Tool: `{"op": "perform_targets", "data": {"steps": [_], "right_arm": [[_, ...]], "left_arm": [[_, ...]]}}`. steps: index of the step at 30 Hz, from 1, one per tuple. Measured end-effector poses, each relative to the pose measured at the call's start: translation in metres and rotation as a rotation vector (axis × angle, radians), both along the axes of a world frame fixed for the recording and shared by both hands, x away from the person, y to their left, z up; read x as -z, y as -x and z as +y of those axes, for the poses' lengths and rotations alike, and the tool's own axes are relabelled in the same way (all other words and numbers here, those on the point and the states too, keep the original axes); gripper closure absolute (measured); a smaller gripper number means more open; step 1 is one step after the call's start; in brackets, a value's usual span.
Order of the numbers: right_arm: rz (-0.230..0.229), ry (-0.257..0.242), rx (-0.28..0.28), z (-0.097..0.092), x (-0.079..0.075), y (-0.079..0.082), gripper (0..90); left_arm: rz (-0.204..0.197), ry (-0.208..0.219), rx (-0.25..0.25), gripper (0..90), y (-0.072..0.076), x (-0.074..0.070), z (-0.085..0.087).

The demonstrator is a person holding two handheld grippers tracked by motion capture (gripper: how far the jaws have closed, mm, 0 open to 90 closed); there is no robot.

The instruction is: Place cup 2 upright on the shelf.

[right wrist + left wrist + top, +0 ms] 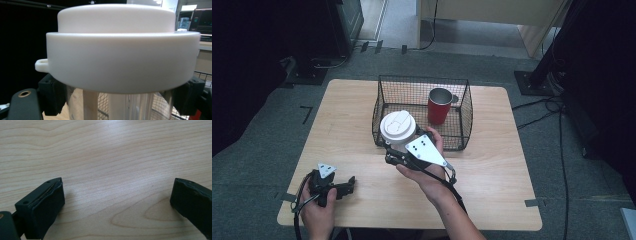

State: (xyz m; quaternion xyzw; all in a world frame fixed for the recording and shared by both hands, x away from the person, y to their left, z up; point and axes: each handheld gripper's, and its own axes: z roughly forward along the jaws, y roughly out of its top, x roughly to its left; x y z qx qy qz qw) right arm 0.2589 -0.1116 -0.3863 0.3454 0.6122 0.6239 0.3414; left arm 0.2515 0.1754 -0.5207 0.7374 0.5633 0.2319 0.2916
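Note:
A clear plastic cup with a white lid [398, 127] is held upright at the front left corner of the black wire basket [466, 117], its lid above the rim. My right gripper [399, 148] is shut on the cup just under the lid. In the right gripper view the lid [120, 57] is very close, with both jaws pressed on the clear wall [120, 105] beneath it. My left gripper [349, 185] rests on the table [492, 165] at the front left. It is open [117, 205], with bare wood between its jaws.
A red mug [439, 106] with a metal inside stands in the back right part of the basket. Basket mesh [202, 75] shows behind the cup. Dark stands and cables lie on the floor around the table.

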Motion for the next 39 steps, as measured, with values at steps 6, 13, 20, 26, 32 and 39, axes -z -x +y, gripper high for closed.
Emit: {"op": "perform_targets", "data": {"steps": [6, 13, 20, 26, 32, 39], "right_arm": [[-0.004, -0.024, 0.016, -0.001, -0.004, -0.008, 16.1], [-0.015, -0.053, 0.031, -0.001, -0.015, -0.018, 16.0], [-0.034, -0.096, 0.035, 0.001, -0.022, -0.028, 16.0], [-0.049, -0.096, 0.06, 0.003, -0.025, -0.038, 16.0], [-0.045, -0.07, 0.105, 0.005, -0.024, -0.052, 15.9], [-0.038, -0.04, 0.132, 0.007, -0.021, -0.069, 15.9]], "left_arm": [[0.0, 0.001, 0.0, 0.0, 0.0, 0.0, 0.0], [0.001, 0.0, 0.0, 0.0, 0.0, 0.0, 0.0], [0.001, 0.0, 0.0, 0.0, 0.0, 0.0, 0.0], [-0.001, 0.001, -0.001, 0.0, 0.0, 0.0, 0.0], [0.0, 0.001, 0.0, 0.0, 0.0, 0.0, 0.0], [-0.001, 0.001, 0.0, 0.0, 0.0, 0.0, 0.0]]}}
